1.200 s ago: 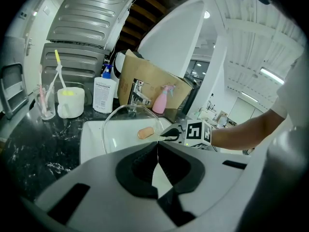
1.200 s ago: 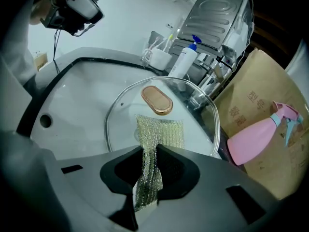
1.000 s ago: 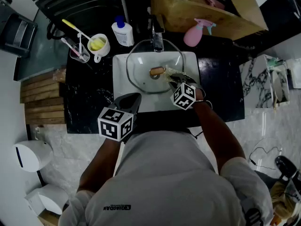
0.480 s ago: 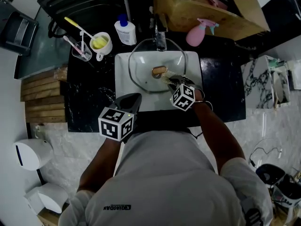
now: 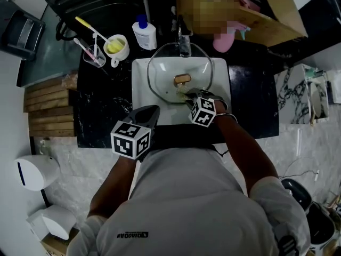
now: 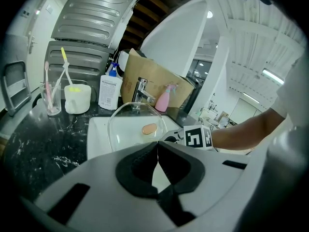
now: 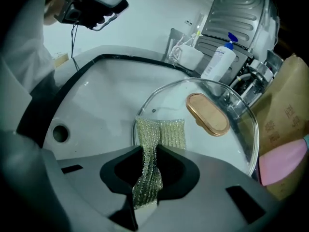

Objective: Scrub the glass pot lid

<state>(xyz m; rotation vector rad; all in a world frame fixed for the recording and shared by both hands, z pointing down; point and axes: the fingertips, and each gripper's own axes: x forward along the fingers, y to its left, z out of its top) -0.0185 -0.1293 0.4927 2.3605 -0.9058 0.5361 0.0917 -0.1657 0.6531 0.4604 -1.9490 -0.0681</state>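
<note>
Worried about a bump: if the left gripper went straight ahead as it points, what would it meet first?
Probably the glass lid lying in the sink, near its rim; depth is unclear.

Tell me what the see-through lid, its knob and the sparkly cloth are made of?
The lid looks like clear glass; the white sink shows through it. The knob is smooth tan, maybe wood or plastic; I cannot tell. The cloth is glittery woven mesh, probably metallic thread, soft enough to fold in the right tongs.
</note>
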